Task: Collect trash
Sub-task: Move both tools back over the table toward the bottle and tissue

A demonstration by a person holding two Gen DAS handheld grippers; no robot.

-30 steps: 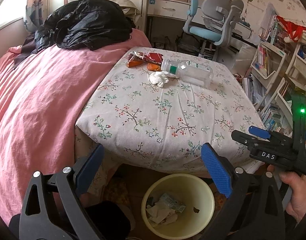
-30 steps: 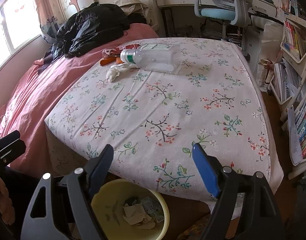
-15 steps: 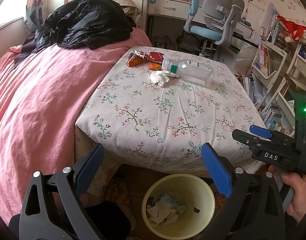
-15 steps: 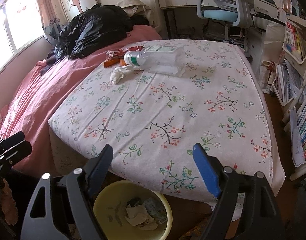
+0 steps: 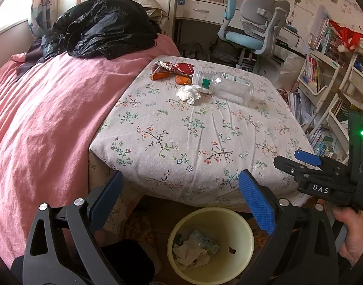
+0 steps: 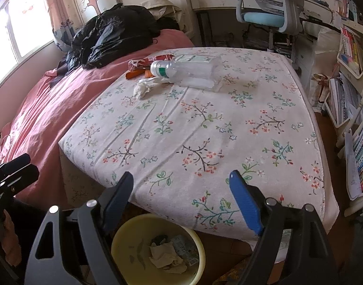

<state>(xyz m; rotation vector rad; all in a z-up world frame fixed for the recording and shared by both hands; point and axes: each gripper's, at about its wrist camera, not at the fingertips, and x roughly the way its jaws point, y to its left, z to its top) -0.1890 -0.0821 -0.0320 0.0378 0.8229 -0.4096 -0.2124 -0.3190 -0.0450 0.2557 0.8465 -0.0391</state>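
Observation:
Trash lies at the far side of the floral-cloth table (image 5: 186,137) (image 6: 205,128): a clear plastic bottle (image 5: 225,87) (image 6: 190,71) on its side, a crumpled white tissue (image 5: 188,93) (image 6: 143,87), a red snack wrapper (image 5: 174,67) (image 6: 148,60) and orange scraps (image 5: 161,76) (image 6: 136,73). A pale yellow bin (image 5: 211,244) (image 6: 157,249) with paper in it stands on the floor below the near table edge. My left gripper (image 5: 181,187) and right gripper (image 6: 181,185) both hover open and empty above the bin, well short of the trash. The right gripper (image 5: 307,163) also shows in the left wrist view.
A pink bedspread (image 5: 43,123) with a black jacket (image 5: 100,28) borders the table's left. A blue-grey desk chair (image 5: 252,30) and desk stand behind. Bookshelves (image 5: 323,87) (image 6: 354,123) crowd the right side. A patterned slipper (image 5: 138,228) lies on the floor beside the bin.
In the right wrist view the table has slid slightly lower and to the right. The left wrist view is almost unchanged. Both grippers stay open and empty.

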